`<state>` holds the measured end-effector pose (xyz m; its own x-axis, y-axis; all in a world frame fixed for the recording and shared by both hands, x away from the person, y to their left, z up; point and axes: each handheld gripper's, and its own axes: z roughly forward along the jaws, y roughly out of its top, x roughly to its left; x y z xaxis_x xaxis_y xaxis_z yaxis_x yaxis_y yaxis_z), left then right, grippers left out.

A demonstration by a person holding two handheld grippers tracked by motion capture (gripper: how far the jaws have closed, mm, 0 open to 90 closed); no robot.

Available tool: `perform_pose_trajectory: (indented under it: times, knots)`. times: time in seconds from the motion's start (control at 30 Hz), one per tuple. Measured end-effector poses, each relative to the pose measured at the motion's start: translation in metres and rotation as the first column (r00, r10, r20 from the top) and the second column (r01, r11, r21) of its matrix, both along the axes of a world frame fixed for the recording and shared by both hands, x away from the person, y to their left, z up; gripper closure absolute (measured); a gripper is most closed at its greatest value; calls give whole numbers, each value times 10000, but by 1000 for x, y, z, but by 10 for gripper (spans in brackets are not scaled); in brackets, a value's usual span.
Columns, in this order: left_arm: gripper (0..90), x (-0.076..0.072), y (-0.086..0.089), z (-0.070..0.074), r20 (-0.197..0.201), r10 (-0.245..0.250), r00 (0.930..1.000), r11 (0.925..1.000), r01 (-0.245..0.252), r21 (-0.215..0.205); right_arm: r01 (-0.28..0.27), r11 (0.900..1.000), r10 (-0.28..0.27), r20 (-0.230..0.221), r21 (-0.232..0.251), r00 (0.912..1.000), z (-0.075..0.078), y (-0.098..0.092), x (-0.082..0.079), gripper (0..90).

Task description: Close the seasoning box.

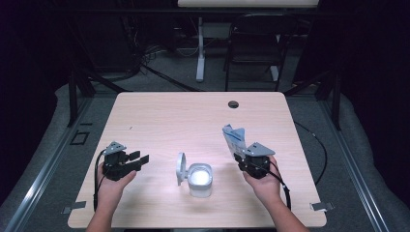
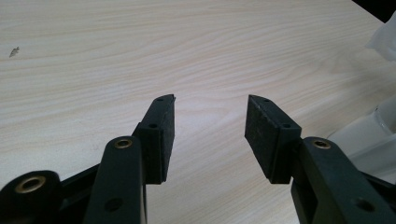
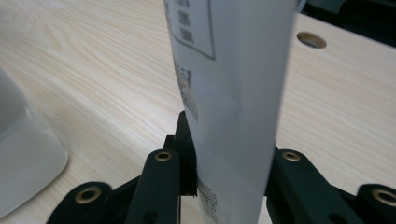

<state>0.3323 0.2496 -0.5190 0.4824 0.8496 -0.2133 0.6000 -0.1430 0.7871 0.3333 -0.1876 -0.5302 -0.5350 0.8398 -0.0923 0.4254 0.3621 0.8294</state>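
Left gripper (image 1: 140,158): at about 8 o'clock on the table (image 1: 159,116), held in the person's left hand (image 1: 112,186); the jaws stand apart with only bare wood between them, released. Its pads (image 2: 163,135) are well clear of each other in the left gripper view.
Container (image 1: 199,180): white, open-topped, at 6 o'clock near the table's front edge, between the two grippers; its round lid (image 1: 181,168) stands tilted at the container's 9 o'clock side, touching it.
Right gripper (image 1: 240,157): at about 4 o'clock, in the right hand (image 1: 263,181); clenched on a packet, with the jaws pressing its lower end from both sides.
Packet (image 3: 233,84): white with printed text and a blue patch, rising out of the right jaws toward 11 o'clock, off the table.
Table hole (image 1: 233,104): small dark round opening at 1 o'clock near the far edge.
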Motion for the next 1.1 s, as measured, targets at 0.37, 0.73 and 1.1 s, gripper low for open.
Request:
perform_pose_trajectory:
  times: [0.37, 0.73, 1.1]
  knots:
    - [531, 0, -1, 1, 6, -124, 9999, 9999, 124, 83, 474, 9989, -473, -154, 63, 9988, -2, -8, 3, 709]
    - [529, -2, 3, 6, 177, -24, 9998, 10000, 25, -52, 822, 9962, -812, -361, 286, 9960, -5, -14, 4, 708]
    - [529, -4, 6, 5, 55, -37, 10000, 10000, 37, 6, 1084, 9936, -1066, -527, 328, 9929, -10, -20, 6, 704]
